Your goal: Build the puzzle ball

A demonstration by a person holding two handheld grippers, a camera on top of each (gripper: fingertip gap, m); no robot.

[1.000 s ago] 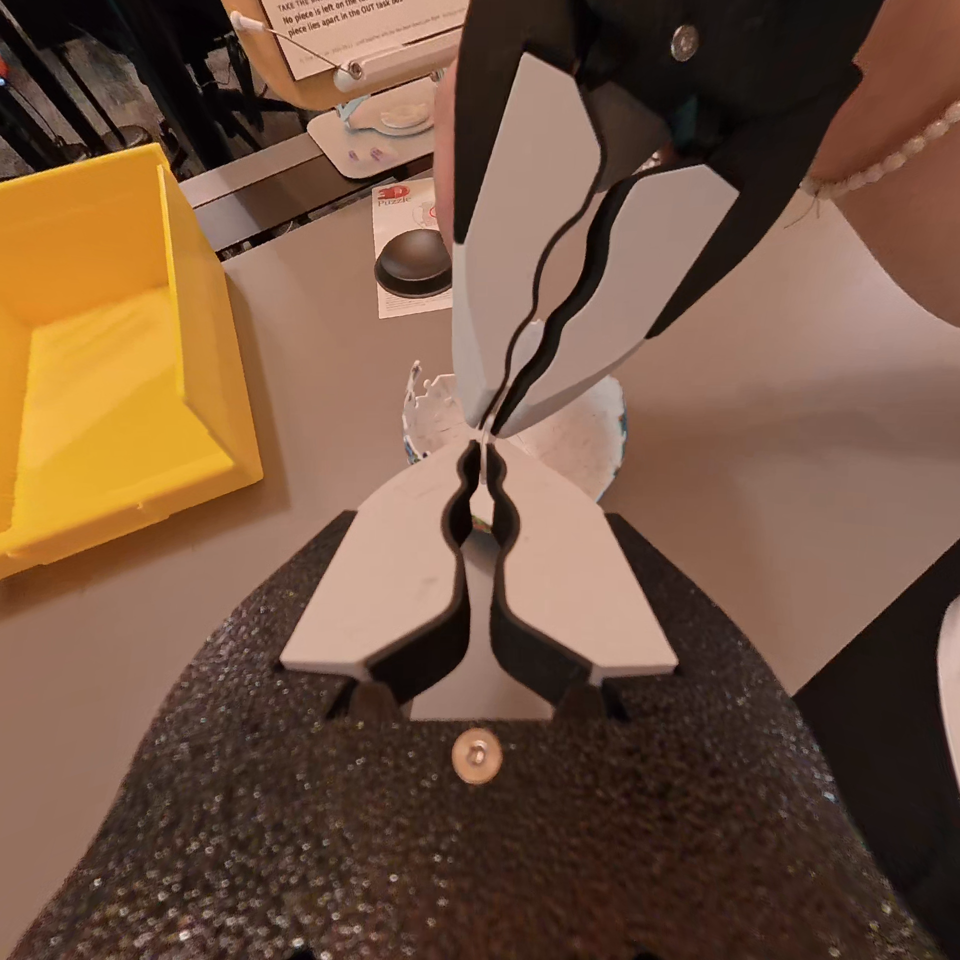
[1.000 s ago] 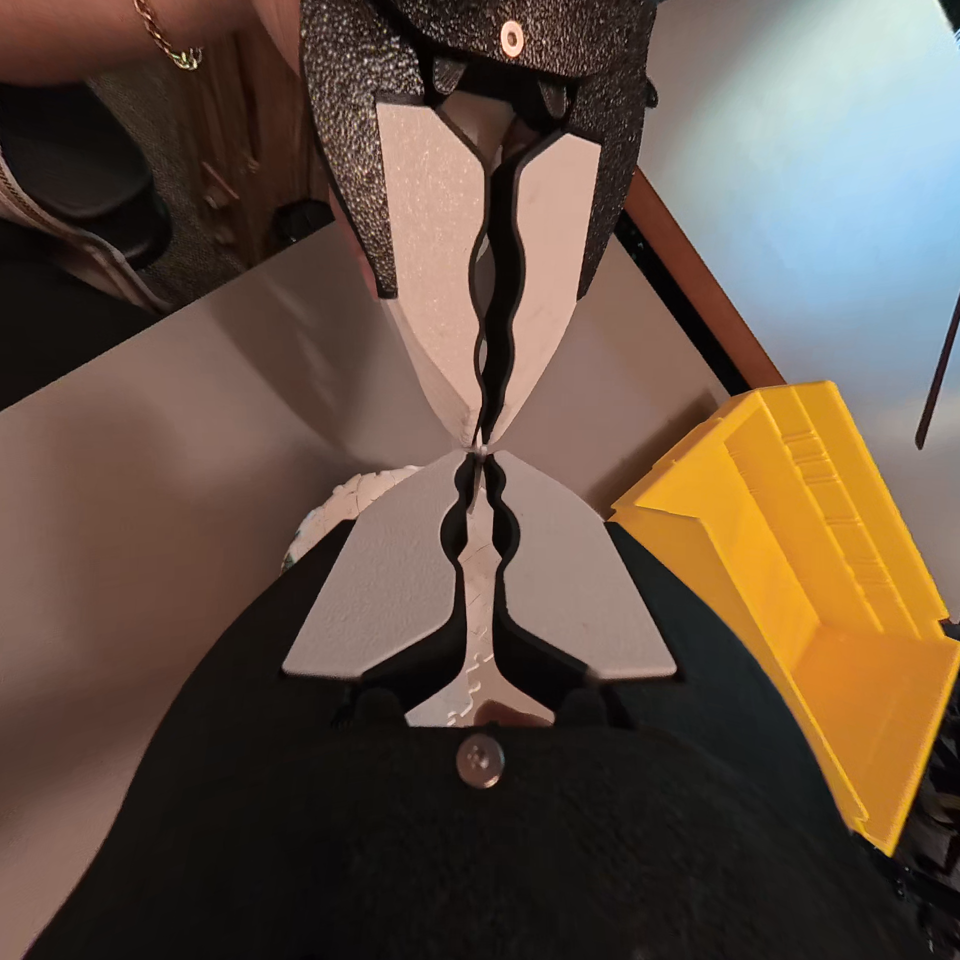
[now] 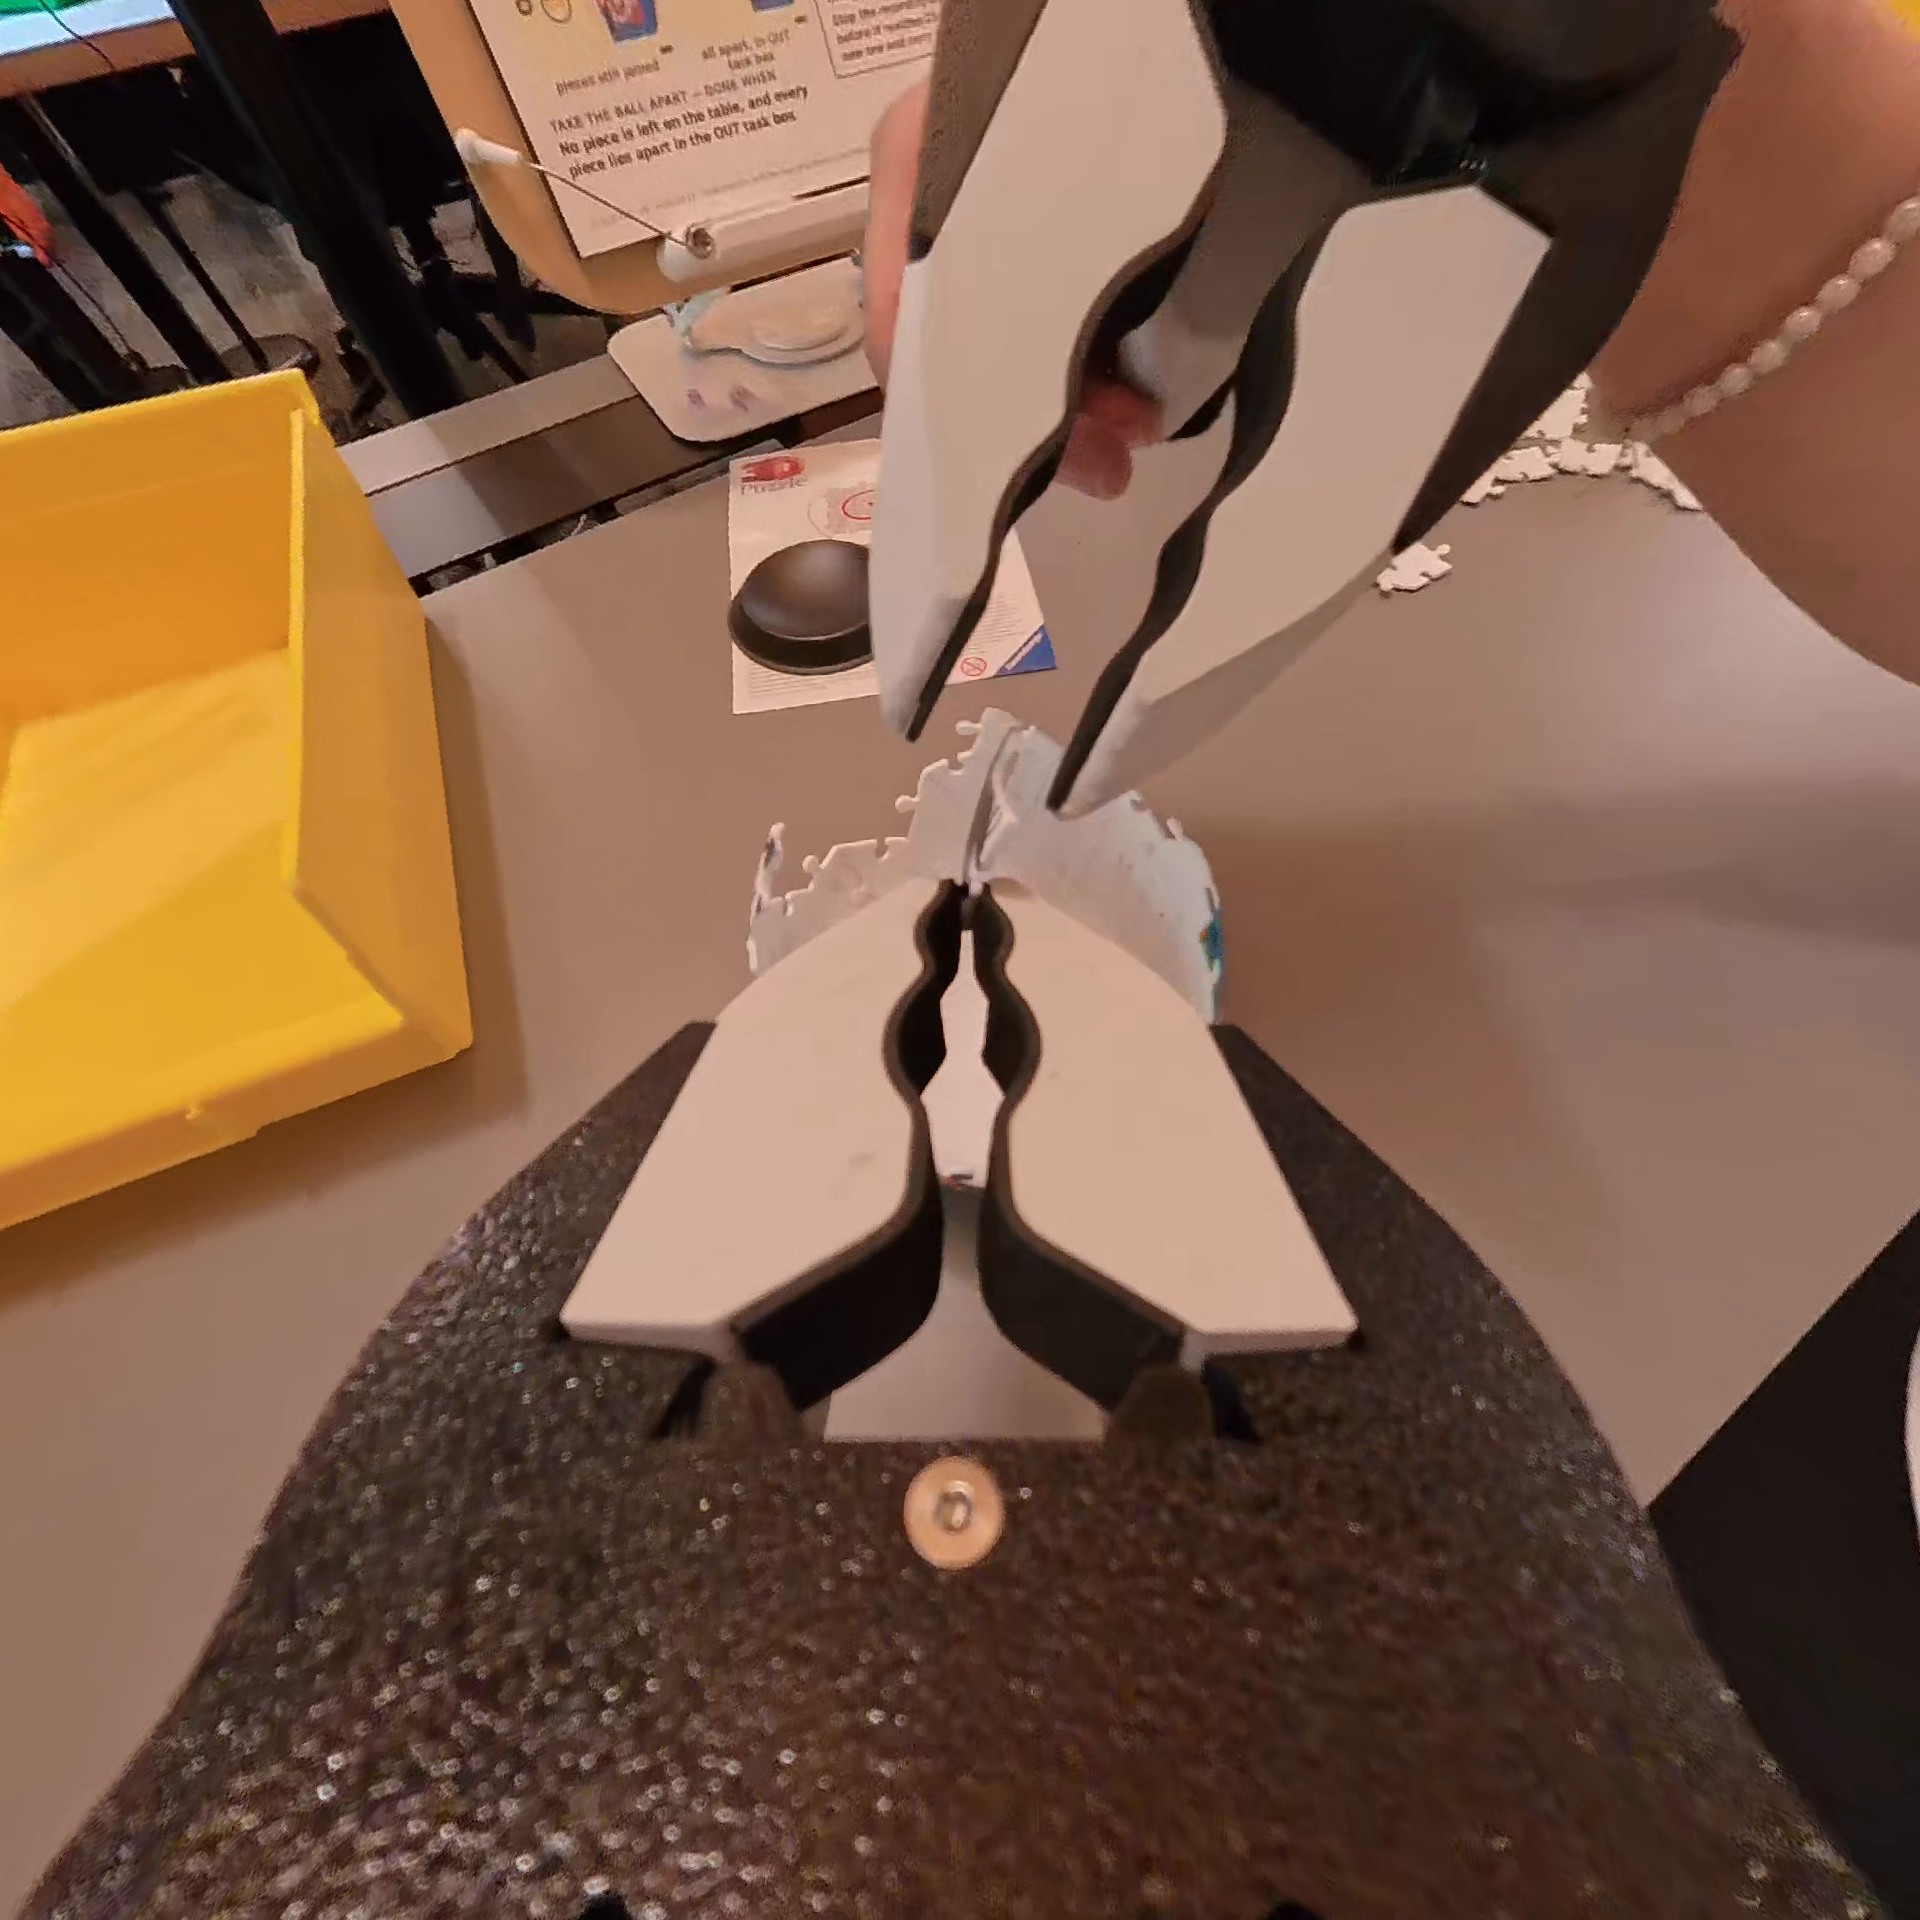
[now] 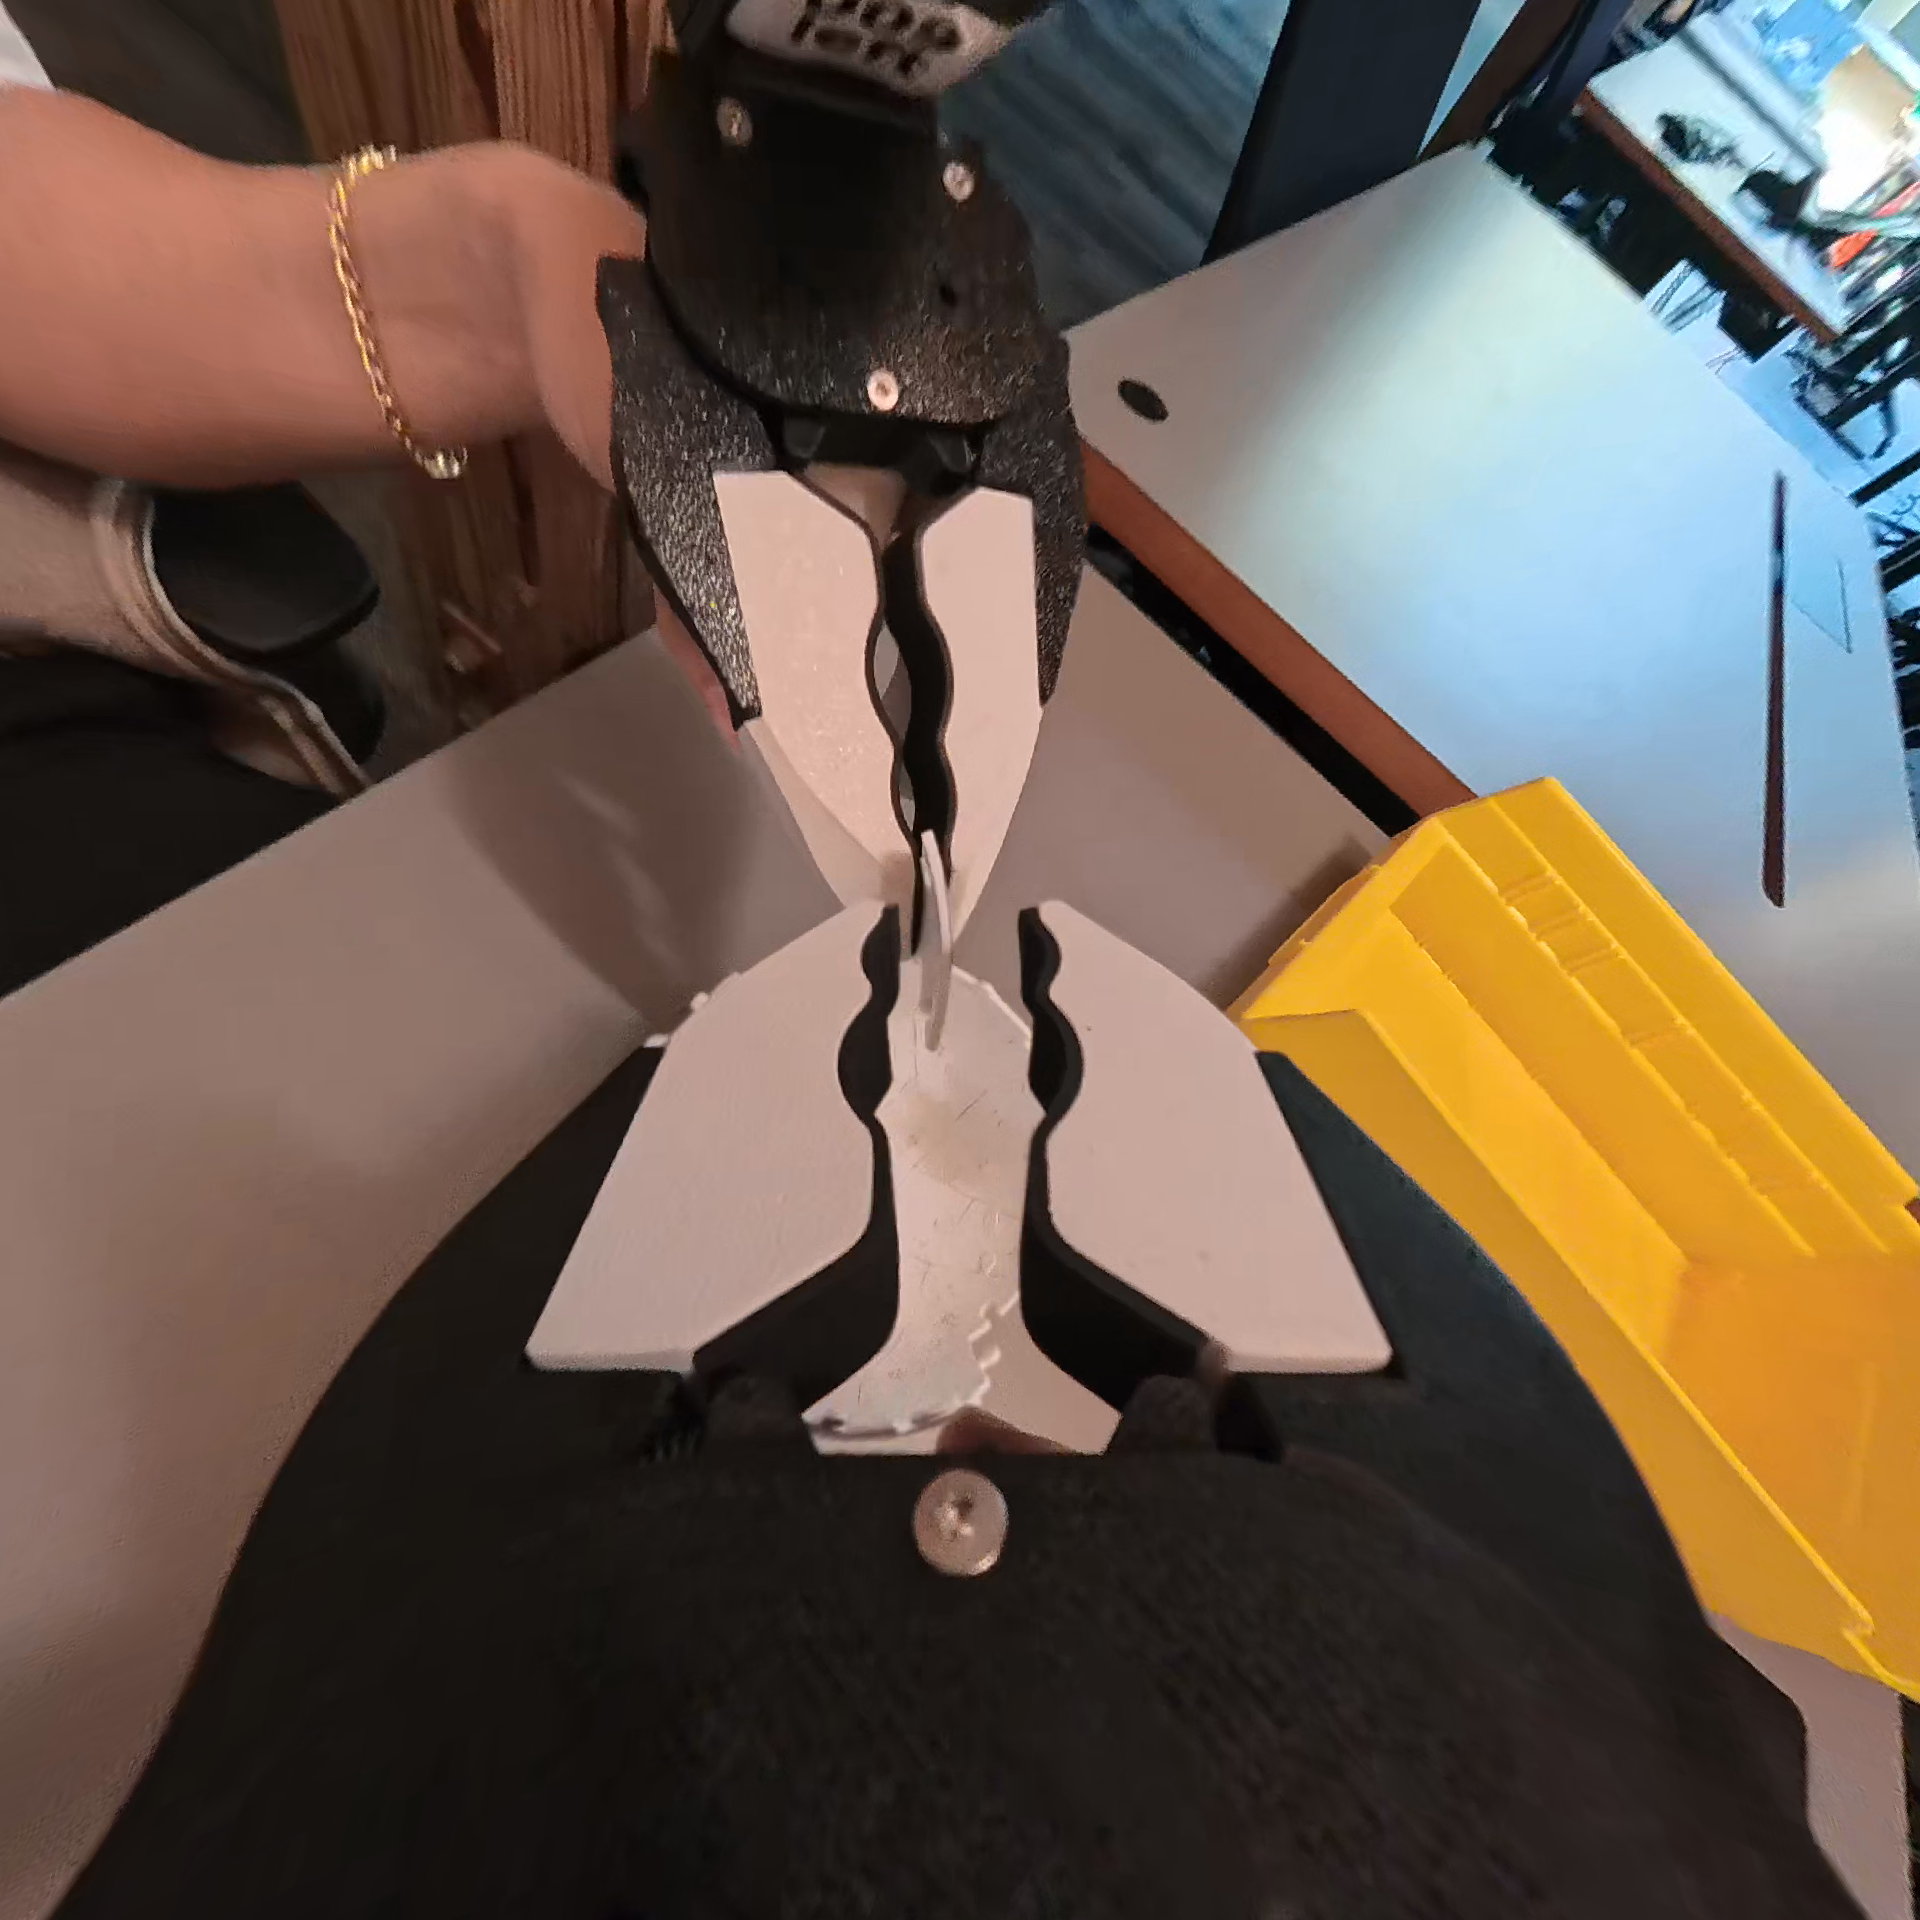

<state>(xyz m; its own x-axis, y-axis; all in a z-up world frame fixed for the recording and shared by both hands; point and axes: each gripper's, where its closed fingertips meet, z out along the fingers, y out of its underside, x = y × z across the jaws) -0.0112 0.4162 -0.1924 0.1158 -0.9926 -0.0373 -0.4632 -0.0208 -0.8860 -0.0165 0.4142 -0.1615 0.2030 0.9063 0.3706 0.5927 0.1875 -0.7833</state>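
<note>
Over the grey table [image 3: 1558, 831], two grippers meet at the half-built ball [image 3: 1081, 862].

Your left gripper [image 3: 964, 896] is pressed together on a thin edge of the ball's white shell, holding it just above the table; your right gripper [image 4: 961, 914] stands spread, tips at the shell's jagged rim. Keep the left pinch firm and level, and judge the newly seated piece flush before you fetch another from the loose pieces [image 3: 1538, 457] behind. A second ago the right claw was pinched shut at the same seam; it has since opened and drawn back a little. The yellow bin [image 3: 208, 790] sits to one side.
</note>
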